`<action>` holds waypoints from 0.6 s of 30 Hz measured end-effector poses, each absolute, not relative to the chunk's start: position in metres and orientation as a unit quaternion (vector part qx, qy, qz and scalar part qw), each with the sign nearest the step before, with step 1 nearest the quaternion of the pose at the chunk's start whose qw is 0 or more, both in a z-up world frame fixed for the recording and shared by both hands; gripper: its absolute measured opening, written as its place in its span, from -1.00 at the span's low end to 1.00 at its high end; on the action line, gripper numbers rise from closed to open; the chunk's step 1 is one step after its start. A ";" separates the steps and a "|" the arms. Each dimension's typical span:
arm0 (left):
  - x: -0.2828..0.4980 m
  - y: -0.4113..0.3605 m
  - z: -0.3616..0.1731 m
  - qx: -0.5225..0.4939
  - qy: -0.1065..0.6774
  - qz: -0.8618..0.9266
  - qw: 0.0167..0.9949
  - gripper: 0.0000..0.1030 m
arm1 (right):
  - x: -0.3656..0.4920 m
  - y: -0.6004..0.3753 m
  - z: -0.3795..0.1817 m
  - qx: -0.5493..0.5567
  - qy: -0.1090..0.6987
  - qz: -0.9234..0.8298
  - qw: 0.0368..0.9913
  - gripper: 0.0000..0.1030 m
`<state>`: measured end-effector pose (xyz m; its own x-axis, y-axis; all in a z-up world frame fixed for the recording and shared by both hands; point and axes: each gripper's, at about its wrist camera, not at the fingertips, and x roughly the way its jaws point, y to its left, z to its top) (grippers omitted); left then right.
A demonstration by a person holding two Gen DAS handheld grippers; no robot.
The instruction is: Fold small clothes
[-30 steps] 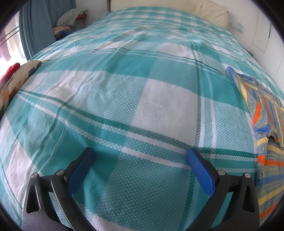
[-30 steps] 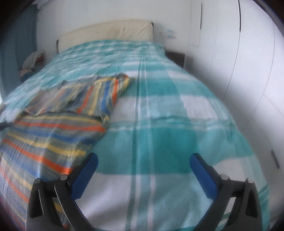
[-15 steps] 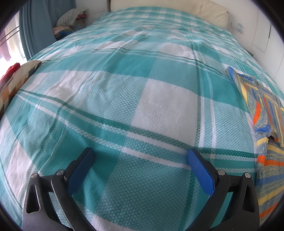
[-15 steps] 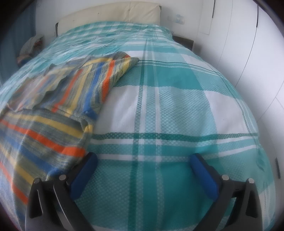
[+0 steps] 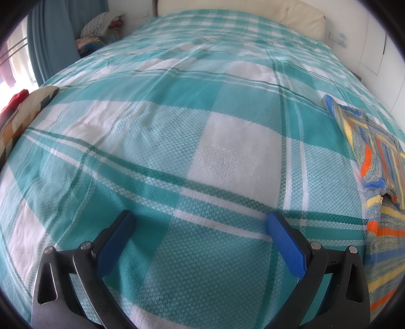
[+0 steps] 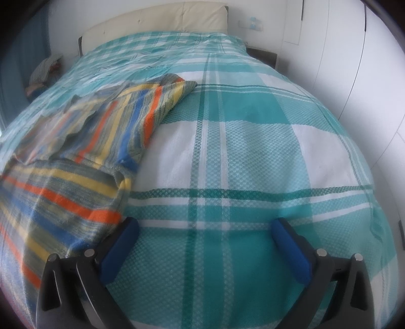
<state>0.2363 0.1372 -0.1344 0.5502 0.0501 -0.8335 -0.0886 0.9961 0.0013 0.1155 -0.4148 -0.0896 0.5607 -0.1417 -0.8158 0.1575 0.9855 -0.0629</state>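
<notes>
Nearest in the left wrist view, the left gripper (image 5: 201,222) is released, its two blue-padded black fingers (image 5: 284,244) spread wide over bare bedspread with nothing between them. In the right wrist view the right gripper (image 6: 204,229) is likewise released and empty, its blue-padded fingers (image 6: 289,246) wide apart just above the cover.

Both hover over the teal-and-white checked woven bedspread (image 5: 177,131) that covers the whole bed. The striped knitted garment in orange, blue, yellow and grey-green (image 6: 76,162) lies flat on this bedspread. In the right wrist view it fills the left side, its near edge just beside the right gripper's left finger; whether the two touch I cannot tell. A sleeve-like part is folded across the body, reaching diagonally up toward the middle of the bed. In the left wrist view the same garment (image 5: 377,162) lies at the far right edge, well apart from the left gripper.

Farther off, a patterned cushion in brown, cream and dark checks (image 5: 24,111) sits at the bed's left edge. Beyond it hang blue curtains (image 5: 50,38), next to a heap of mixed fabrics (image 5: 101,27). At the far end stands a cream padded headboard (image 6: 157,20), with white wall panels (image 6: 354,63) on the right.
</notes>
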 end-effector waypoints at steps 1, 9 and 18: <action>0.236 0.137 -0.134 -0.020 0.473 0.039 0.880 0.99 | 0.117 -0.414 -0.090 0.009 0.461 -0.085 0.883 1.00; 0.236 0.137 -0.134 -0.021 0.473 0.039 0.880 0.99 | 0.117 -0.413 -0.090 0.009 0.461 -0.085 0.883 1.00; 0.237 0.137 -0.134 -0.021 0.473 0.039 0.880 0.99 | 0.117 -0.413 -0.091 0.009 0.461 -0.085 0.883 1.00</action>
<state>0.2365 0.1372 -0.1344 0.5498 0.0499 -0.8338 -0.0889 0.9960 0.0011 0.1175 -0.4131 -0.0906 0.5598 -0.1416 -0.8164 0.1579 0.9855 -0.0627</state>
